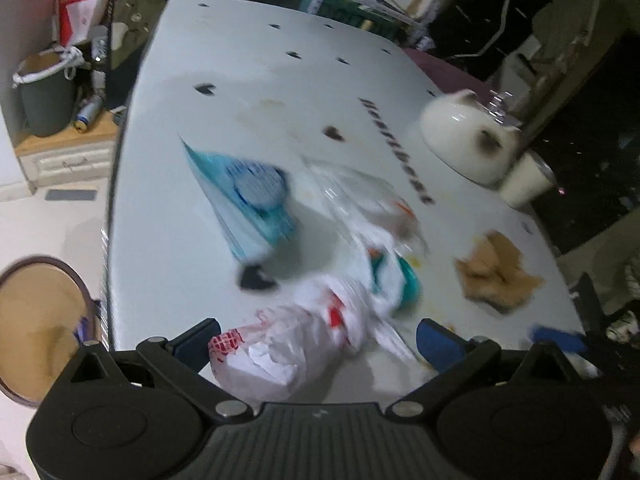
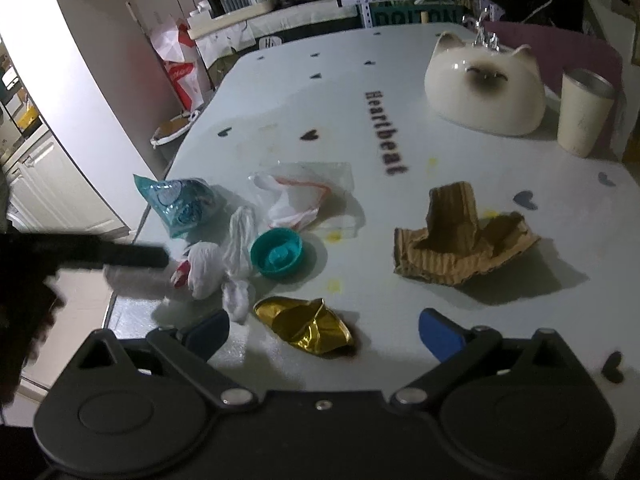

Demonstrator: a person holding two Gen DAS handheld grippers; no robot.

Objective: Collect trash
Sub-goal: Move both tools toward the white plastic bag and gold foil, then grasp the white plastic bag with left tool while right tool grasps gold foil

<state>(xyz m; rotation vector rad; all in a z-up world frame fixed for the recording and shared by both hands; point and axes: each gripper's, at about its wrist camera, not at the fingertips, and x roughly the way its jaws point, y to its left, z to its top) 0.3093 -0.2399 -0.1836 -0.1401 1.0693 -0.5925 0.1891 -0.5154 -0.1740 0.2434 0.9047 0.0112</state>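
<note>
Left gripper (image 1: pixel 316 344) spread open around a crumpled white-and-red bag (image 1: pixel 288 348) near the table (image 1: pixel 240 80) edge. Right gripper (image 2: pixel 324 334) open too, over a gold foil wrapper (image 2: pixel 306 326); torn cardboard (image 2: pixel 460 236) further right

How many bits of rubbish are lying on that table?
6: blue packet, clear bag, white bag, teal cap, gold foil, torn cardboard. More may hide beneath.
</note>
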